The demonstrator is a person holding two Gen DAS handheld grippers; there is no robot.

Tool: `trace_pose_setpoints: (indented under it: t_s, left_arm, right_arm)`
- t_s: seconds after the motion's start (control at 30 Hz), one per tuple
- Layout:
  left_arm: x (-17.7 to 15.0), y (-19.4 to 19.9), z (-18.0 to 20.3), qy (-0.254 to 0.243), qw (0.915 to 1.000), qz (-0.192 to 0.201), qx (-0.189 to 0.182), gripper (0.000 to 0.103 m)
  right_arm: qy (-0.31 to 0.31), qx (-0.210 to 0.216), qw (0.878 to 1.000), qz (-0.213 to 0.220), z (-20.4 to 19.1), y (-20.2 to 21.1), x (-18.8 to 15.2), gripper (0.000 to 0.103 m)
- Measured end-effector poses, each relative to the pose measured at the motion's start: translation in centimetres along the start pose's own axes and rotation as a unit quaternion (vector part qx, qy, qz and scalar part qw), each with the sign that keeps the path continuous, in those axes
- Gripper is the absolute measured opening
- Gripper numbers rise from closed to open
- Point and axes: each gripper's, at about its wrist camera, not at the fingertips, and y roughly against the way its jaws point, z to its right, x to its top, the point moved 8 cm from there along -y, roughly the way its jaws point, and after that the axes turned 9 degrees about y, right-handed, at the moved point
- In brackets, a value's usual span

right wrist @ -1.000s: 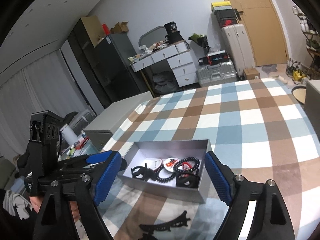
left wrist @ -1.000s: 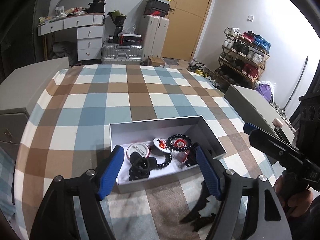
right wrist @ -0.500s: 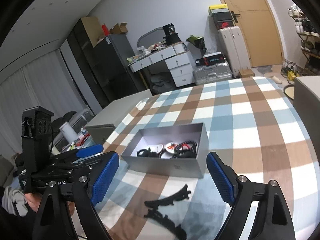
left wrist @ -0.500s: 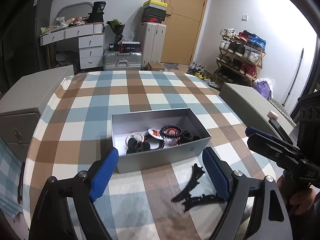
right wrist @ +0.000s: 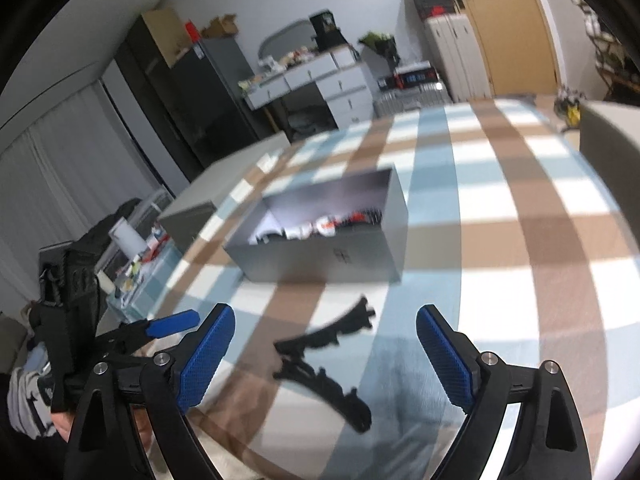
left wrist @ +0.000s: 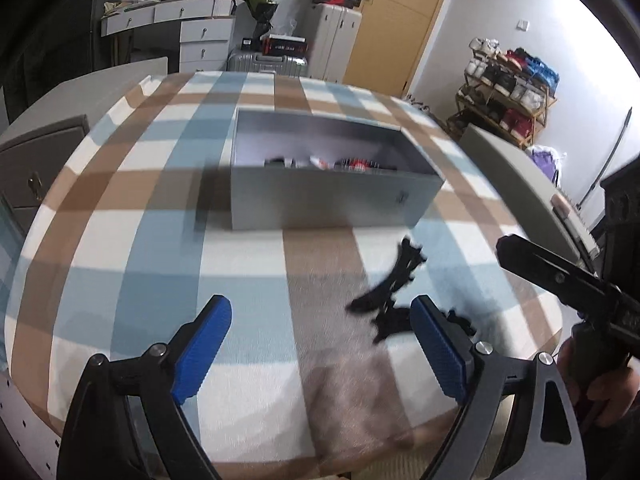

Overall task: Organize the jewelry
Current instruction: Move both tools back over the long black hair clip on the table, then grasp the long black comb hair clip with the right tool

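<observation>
Right gripper (right wrist: 326, 356) jaws wide, just opening, empty; black hair claw (right wrist: 324, 354) lies on the checked cloth between them, long axis diagonal. Left gripper (left wrist: 320, 350) also gaping, empty, claw off its right finger. Box (right wrist: 320, 256) beyond.

Cloth (right wrist: 500, 240) right of grey box (right wrist: 320, 256) looks clear; hair clips (right wrist: 320, 356) block near side.

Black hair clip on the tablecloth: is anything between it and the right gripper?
Nothing visible. The black hair clip lies open on bare checked tablecloth, ahead of the right gripper, whose jaws stand open and empty. The grey box sits beyond.
</observation>
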Motion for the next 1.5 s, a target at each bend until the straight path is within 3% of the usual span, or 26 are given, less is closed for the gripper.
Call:
trace_pose_setpoints:
  t_s: [0.2,0.33,0.47,0.67,1.2,1.4,1.43,1.5]
  left_arm:
    - [-1.0,1.2,-1.0,-0.014,0.9997,0.015,0.012,0.088]
    - [-1.4,1.5,-2.2,0.001,0.9998,0.013,0.013,0.088]
    - [-2.0,1.6,-3.5,0.018,0.9997,0.005,0.015,0.088]
    - [-2.6,1.8,-4.4,0.026,0.9995,0.001,0.018,0.088]
    - [-2.4,1.7,-4.9,0.023,0.9993,-0.004,0.028,0.088]
    - [-2.3,1.7,-4.6,0.02,0.9992,-0.006,0.035,0.088]
    - [-2.3,1.7,-4.5,0.018,0.9992,-0.007,0.036,0.088]
    - [-2.2,1.6,-4.2,0.013,0.9992,-0.008,0.037,0.088]
  right_arm:
    - [0.003,-0.003,0.999,-0.043,0.1,-2.1,-1.7,0.093]
    - [0.042,-0.006,0.996,-0.074,-1.0,-3.9,-2.0,0.093]
    - [0.132,-0.031,0.984,-0.115,-2.8,-6.2,-2.4,0.093]
    - [0.191,-0.068,0.968,-0.148,-3.1,-8.8,-2.5,0.094]
    - [0.193,-0.057,0.97,-0.136,-3.4,-8.9,-2.5,0.094]
    - [0.165,-0.038,0.979,-0.112,-2.8,-7.8,-2.0,0.077]
    - [0.162,-0.037,0.98,-0.111,-2.7,-7.7,-2.0,0.069]
    - [0.151,-0.03,0.982,-0.111,-2.3,-7.6,-2.0,0.068]
